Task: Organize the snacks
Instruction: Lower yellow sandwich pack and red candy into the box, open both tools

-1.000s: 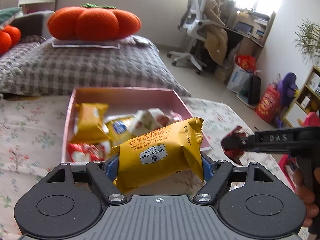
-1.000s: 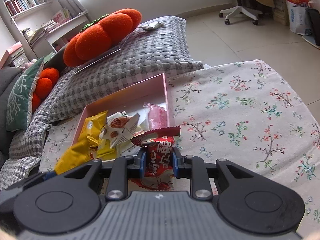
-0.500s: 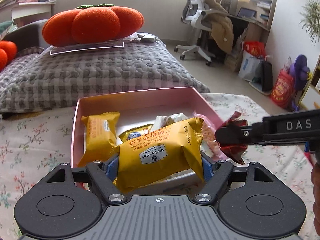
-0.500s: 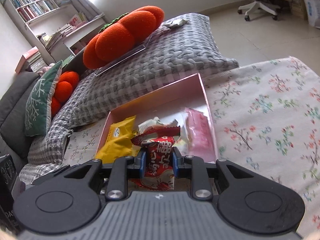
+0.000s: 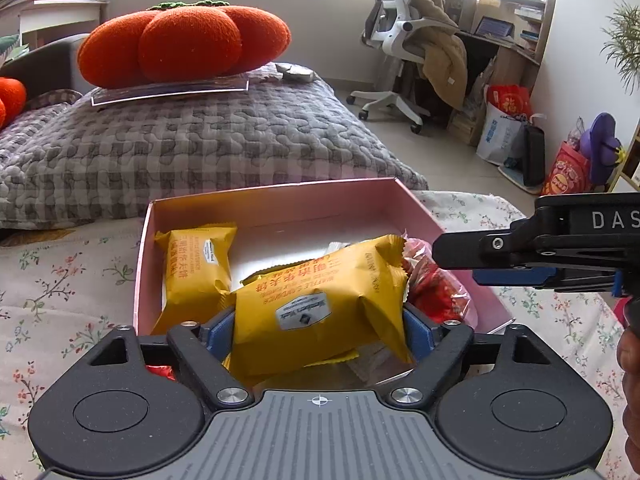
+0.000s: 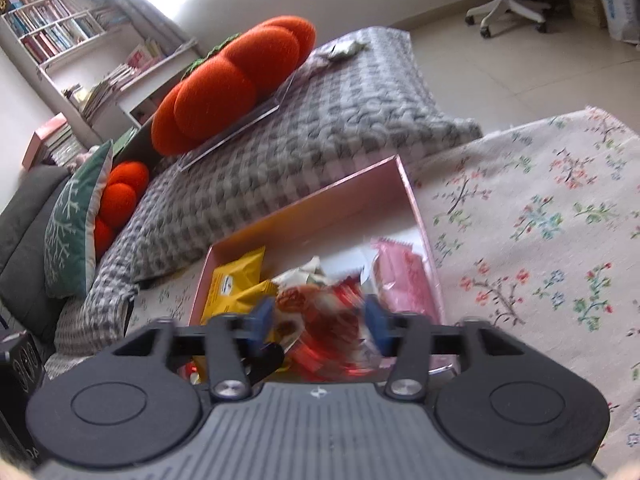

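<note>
left wrist view: the left gripper [image 5: 319, 330] sits over the near end of the pink box [image 5: 276, 200], which rests on a floral cloth [image 5: 60, 280]. its jaws have just been opening; a yellow waffle pack [image 5: 320, 304] lies tilted between them, and whether the blue pads [image 5: 218, 330] press on it cannot be told. a second yellow pack [image 5: 198, 264] lies in the box's left side. the right gripper [image 5: 472, 260] reaches in from the right above a red wrapper [image 5: 436, 288].

right wrist view: the right gripper's jaws have just been opening and stand apart; the blurred red wrapper [image 6: 324, 332] is between them over the box, free of the pads. a pink packet [image 6: 402, 280] lies by the right wall.
</note>
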Tool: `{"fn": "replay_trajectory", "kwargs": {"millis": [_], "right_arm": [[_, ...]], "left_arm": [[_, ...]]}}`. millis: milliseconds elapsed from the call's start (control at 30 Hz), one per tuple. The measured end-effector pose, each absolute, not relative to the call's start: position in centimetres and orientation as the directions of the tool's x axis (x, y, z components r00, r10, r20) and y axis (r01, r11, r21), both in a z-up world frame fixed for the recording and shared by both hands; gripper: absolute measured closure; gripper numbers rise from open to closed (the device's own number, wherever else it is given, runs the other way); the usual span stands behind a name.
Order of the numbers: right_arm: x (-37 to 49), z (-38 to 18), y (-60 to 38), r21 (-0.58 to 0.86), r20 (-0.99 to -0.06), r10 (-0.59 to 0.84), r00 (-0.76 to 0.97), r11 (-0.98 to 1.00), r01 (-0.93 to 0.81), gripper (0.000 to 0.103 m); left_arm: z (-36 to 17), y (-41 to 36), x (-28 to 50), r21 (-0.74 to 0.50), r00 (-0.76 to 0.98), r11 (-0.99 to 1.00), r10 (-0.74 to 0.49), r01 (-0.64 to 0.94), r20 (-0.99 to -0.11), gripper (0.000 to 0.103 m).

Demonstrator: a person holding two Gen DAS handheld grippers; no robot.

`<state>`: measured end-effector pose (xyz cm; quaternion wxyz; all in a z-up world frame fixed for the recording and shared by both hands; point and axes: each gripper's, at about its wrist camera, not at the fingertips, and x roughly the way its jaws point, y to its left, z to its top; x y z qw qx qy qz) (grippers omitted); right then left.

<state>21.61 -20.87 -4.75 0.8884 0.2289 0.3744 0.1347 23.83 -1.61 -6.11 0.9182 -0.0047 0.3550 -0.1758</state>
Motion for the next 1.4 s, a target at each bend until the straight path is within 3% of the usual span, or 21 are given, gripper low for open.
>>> {"fn": "replay_trajectory", "kwargs": {"millis": [200,367,533,733,800,1267,1400], "right_arm": [[21.3,-4.0,-21.4,0.484,-0.615,0.38,0.691,0.874,-0.05,0.048],[20.7,-2.9,-21.6,0.471,-0.607,0.367,0.705,0.881,-0.053,0.048],[20.3,-2.4,-21.4,0.451,-0.601,0.366,0.71,0.889,-0.077,0.048],[20.2,-2.2,-21.6,0.442,-0.6,0.365,0.712,0.893,-0.086,0.048],[20.3,-2.4,-21.7,0.451,-0.601,0.372,0.707,0.889,-0.084,0.048],[19.8,-2.1,-21.3,0.433,-0.608,0.369,0.703,0.896,-0.096,0.043],[19.5,-1.6,-21.9,0.44,-0.597,0.368,0.713,0.893,-0.092,0.041]], "left_arm": [[-4.7,-1.7,22.8,-0.098,0.71,0.934,-0.327,0.344,-0.624,0.011],[-4.1,-2.4,21.9,-0.012,0.75,0.937,-0.287,0.349,-0.596,0.012],[-5.3,-3.9,21.3,0.119,0.767,0.923,-0.228,0.367,-0.6,0.025],[-5.7,-3.2,22.0,0.024,0.75,0.936,-0.267,0.352,-0.605,0.048],[-5.9,-3.2,22.2,0.01,0.748,0.938,-0.27,0.347,-0.606,0.052],[-5.5,-0.9,23.8,-0.138,0.741,0.95,-0.305,0.28,-0.598,0.049],[-4.0,0.0,23.7,-0.145,0.763,0.96,-0.277,0.238,-0.584,0.042]]}}
